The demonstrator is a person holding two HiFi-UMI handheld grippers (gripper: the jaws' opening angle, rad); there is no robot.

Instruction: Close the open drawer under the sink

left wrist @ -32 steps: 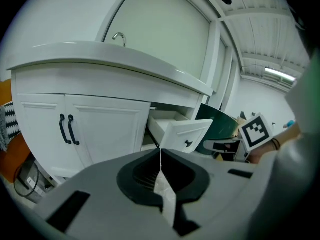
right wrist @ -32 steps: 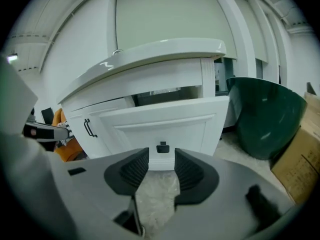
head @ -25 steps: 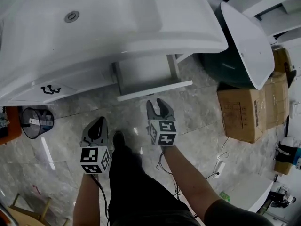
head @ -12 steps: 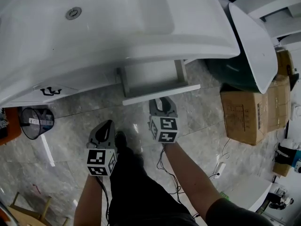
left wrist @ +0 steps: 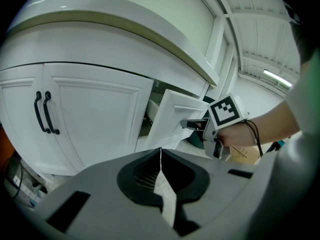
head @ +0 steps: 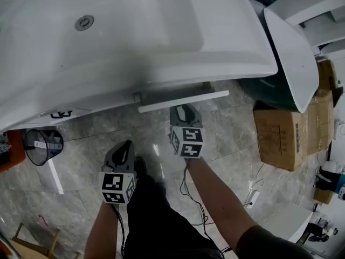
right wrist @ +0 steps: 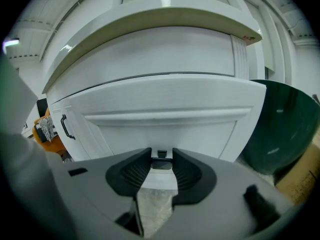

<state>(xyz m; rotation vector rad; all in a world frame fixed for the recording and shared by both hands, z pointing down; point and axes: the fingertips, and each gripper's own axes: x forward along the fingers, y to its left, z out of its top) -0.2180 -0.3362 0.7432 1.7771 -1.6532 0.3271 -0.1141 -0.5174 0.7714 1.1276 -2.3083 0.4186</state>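
The white drawer sticks out only a little from under the sink. My right gripper is at its front, shut on the small dark drawer handle, which sits between the pads. In the right gripper view the panelled drawer front fills the middle. The left gripper view shows the drawer ajar with the right gripper at its face. My left gripper hangs lower left over the floor, shut with nothing in it.
Two cabinet doors with black handles stand left of the drawer. A wire basket sits on the floor at the left. At the right are a dark green tub, a white basin, a cardboard box and a cable.
The drawer has slid in under the sink, with the right gripper moving toward the cabinet along with it. Its jaws narrowed onto the handle. The left gripper barely moved.
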